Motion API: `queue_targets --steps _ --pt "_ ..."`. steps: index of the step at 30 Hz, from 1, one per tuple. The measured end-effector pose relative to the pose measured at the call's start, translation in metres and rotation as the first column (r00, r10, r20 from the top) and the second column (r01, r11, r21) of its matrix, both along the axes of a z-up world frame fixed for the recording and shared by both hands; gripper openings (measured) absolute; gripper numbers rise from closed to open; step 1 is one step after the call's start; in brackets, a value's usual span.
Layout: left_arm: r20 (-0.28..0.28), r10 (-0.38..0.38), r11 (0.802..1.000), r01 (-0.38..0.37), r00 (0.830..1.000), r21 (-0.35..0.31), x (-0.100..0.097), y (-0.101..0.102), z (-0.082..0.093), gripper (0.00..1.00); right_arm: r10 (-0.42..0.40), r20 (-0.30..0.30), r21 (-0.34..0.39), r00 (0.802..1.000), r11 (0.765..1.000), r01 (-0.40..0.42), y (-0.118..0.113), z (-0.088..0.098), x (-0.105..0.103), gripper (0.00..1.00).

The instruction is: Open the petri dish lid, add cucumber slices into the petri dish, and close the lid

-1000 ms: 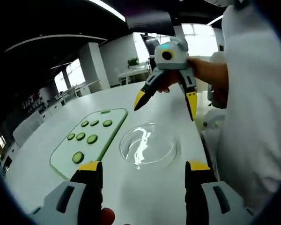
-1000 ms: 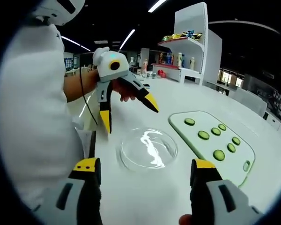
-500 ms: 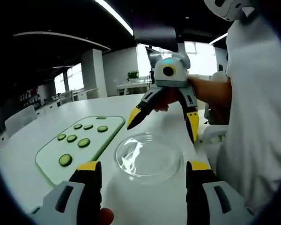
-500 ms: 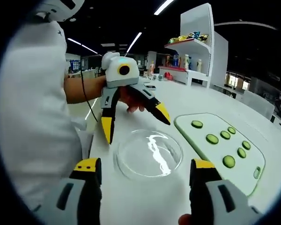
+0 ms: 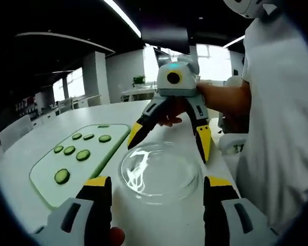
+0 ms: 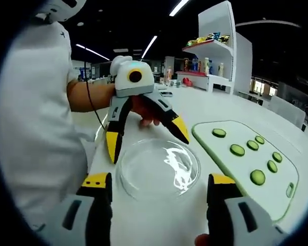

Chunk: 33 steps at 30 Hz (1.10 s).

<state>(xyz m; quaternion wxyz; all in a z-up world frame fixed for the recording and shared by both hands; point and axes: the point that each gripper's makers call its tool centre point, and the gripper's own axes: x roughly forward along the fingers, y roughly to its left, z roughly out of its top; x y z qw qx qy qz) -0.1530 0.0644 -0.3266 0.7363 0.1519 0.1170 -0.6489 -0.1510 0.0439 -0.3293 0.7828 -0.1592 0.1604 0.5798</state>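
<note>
A clear petri dish (image 5: 159,171) with its lid on lies on the white table (image 5: 164,228). My left gripper (image 5: 155,185) stands open at the dish's near rim. Facing it, my right gripper (image 5: 169,139) hangs open, its yellow tips over the far rim. In the right gripper view the petri dish (image 6: 159,169) sits just beyond my open right gripper (image 6: 159,183), with the left gripper (image 6: 147,138) spread open across from it. Several cucumber slices (image 5: 82,155) lie on a pale green board (image 5: 41,174). In the right gripper view the slices (image 6: 237,149) lie to the dish's right.
A person in white (image 5: 277,128) stands close beside the table, holding both grippers. The green board (image 6: 215,148) lies right next to the dish. A white shelf unit (image 6: 215,46) with bottles stands farther back. More white tables and chairs show in the room behind.
Both grippers have come lower and nearer to the petri dish, which now looks larger between each pair of jaws. Both stay open. The dish and slices have not moved.
</note>
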Motion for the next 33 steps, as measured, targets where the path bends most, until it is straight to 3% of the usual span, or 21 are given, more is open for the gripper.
queue_targets --steps 6,15,20,22,33 --pt "0.007 -0.002 1.0 0.002 1.0 -0.009 0.002 -0.002 0.004 0.7 0.031 -0.019 0.028 0.999 0.999 -0.03 0.005 0.003 -0.003 0.75" --pt "0.015 -0.035 0.999 0.035 0.999 -0.004 -0.003 -0.003 0.002 0.7 0.046 -0.015 0.008 0.999 0.999 -0.046 0.007 -0.001 -0.001 0.73" --pt "0.015 -0.048 0.999 0.049 0.999 -0.016 -0.003 -0.006 0.003 0.69 0.041 0.0 0.006 0.999 0.999 -0.041 0.008 0.0 0.003 0.73" --pt "0.021 -0.049 0.999 0.049 0.999 -0.01 0.0 -0.006 0.0 0.68 0.042 0.038 0.02 0.998 0.999 -0.042 0.008 0.004 0.006 0.73" --pt "-0.001 -0.061 0.997 0.061 0.998 -0.039 0.0 -0.008 0.004 0.67 0.085 0.001 0.005 0.996 0.996 -0.085 0.012 -0.006 0.0 0.73"
